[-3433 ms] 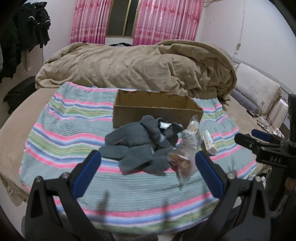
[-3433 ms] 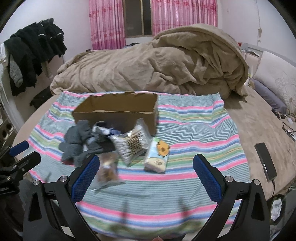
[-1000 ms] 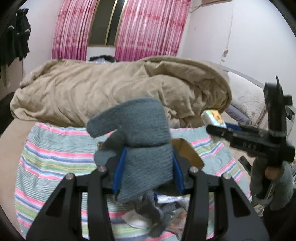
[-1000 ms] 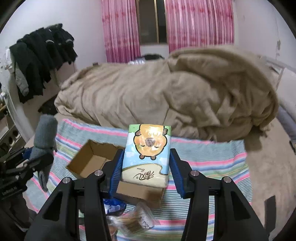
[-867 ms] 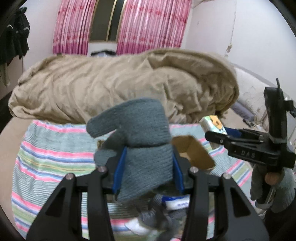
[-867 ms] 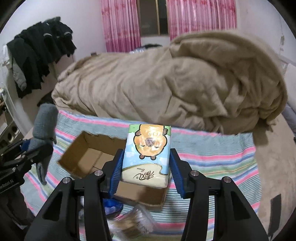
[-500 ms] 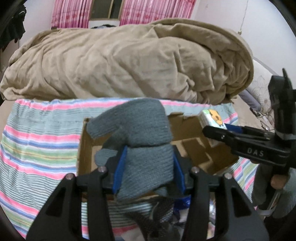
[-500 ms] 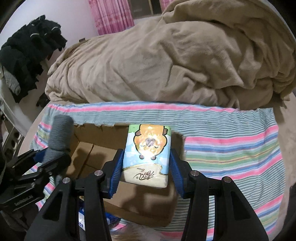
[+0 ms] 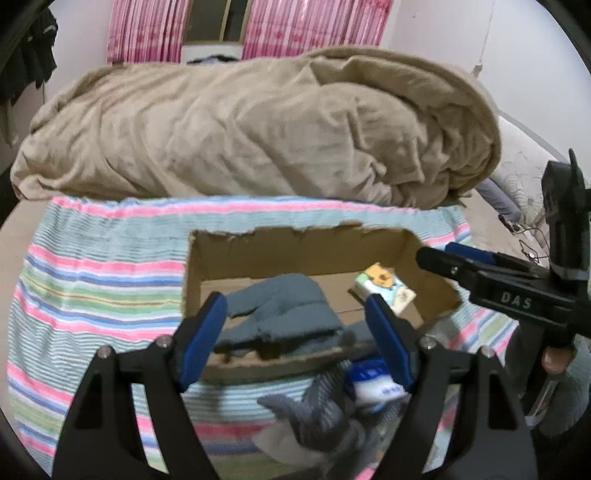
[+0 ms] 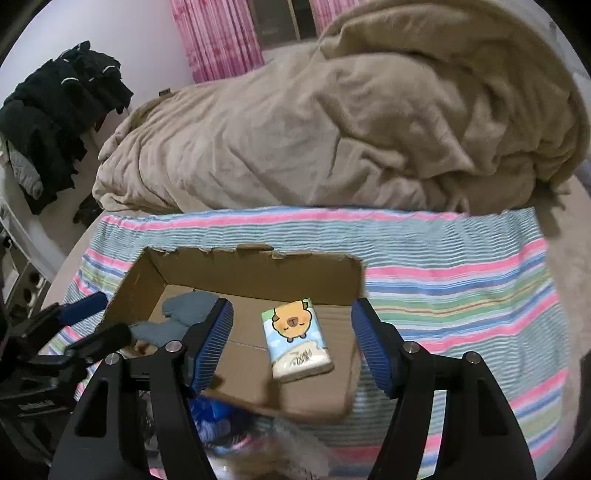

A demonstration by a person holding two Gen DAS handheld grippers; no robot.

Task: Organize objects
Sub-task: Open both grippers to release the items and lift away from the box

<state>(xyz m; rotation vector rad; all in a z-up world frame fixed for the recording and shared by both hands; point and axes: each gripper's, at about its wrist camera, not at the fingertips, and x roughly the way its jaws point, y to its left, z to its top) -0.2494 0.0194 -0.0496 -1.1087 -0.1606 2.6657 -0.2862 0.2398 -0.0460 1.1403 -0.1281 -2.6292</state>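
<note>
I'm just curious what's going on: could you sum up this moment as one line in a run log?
left gripper: opening, grey glove dropped in cardboard box | right gripper: opening, tissue pack lying in box | more items outside

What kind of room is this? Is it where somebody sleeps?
Most likely a bedroom. A big rumpled tan blanket is heaped on a bed, pink curtains hang at the window behind it, and dark clothes hang against the wall.

The box (image 10: 258, 275) was matt brown cardboard with torn edges; the glove (image 9: 284, 310) grey knit; the tissue pack (image 10: 297, 343) glossy printed plastic.
</note>
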